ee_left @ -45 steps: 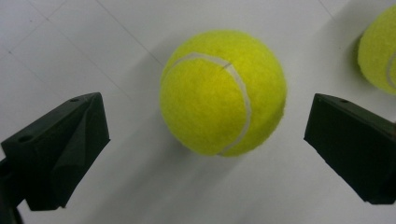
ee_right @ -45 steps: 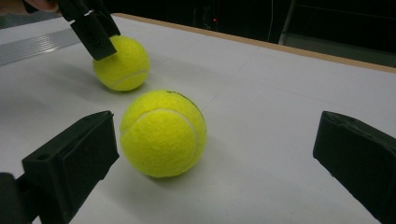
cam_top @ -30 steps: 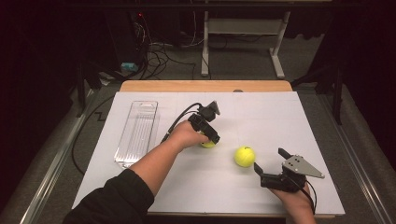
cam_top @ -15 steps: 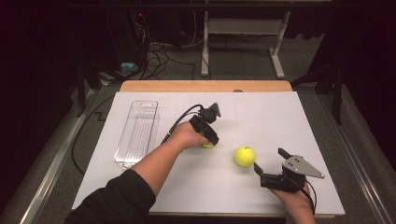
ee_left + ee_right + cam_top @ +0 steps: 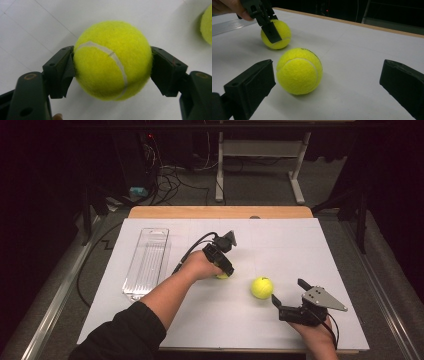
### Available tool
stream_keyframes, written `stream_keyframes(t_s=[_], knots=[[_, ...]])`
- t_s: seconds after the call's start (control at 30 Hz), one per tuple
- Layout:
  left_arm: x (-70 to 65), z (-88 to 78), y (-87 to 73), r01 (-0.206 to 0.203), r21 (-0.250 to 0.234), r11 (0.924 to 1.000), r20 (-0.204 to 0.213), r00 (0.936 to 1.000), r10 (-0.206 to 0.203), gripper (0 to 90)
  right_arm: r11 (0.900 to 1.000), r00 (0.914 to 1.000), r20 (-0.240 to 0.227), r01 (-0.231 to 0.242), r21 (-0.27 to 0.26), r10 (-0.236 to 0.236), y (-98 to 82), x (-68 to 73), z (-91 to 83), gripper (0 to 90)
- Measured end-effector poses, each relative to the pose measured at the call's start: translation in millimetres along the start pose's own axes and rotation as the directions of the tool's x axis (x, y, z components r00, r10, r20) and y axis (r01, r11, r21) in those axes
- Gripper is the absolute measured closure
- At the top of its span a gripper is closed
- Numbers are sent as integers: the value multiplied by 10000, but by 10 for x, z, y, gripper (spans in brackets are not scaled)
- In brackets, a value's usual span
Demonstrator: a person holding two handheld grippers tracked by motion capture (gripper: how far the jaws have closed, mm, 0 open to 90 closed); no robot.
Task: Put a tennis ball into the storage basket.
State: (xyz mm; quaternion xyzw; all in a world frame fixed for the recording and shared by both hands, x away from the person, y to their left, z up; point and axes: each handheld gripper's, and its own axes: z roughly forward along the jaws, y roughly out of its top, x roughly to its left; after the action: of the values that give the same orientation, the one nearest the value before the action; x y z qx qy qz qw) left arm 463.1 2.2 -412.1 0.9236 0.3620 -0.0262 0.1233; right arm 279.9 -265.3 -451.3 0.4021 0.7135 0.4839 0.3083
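Note:
A yellow tennis ball [image 5: 112,60] lies on the white table top, and my left gripper [image 5: 112,68] is shut on it, one black pad on each side. Its jaws have just been closing on this ball. In the high view the ball [image 5: 222,275] peeks out under the left gripper [image 5: 223,270] near the table's middle. A second tennis ball [image 5: 262,287] lies free to the right. My right gripper [image 5: 287,291] rests low behind it, open. In the right gripper view that ball [image 5: 299,71] lies ahead of the wide-apart jaws of the right gripper [image 5: 328,73], touching neither.
A long clear plastic tray [image 5: 147,262] lies on the left part of the table. White sheeting [image 5: 300,245] covers the top up to a wooden strip [image 5: 220,212] along the far edge. Cables and desk legs are on the floor beyond.

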Motion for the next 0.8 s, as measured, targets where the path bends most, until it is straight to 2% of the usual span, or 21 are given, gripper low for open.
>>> stream_keyframes(t_s=[0.47,0.57,0.8], knots=[[17,-3,-4,-58,-13,10000,42,10000,58,268,10000,10000,31,-3,-5,3,-2,-6,-2,0],[28,-3,-6,107,-66,9999,146,9998,-106,269,10000,10000,30,3,-12,-3,-1,-8,-2,0],[25,-16,-6,138,-9,9999,7,9999,-138,269,10000,10000,67,-44,5,44,-1,-10,-7,0]])
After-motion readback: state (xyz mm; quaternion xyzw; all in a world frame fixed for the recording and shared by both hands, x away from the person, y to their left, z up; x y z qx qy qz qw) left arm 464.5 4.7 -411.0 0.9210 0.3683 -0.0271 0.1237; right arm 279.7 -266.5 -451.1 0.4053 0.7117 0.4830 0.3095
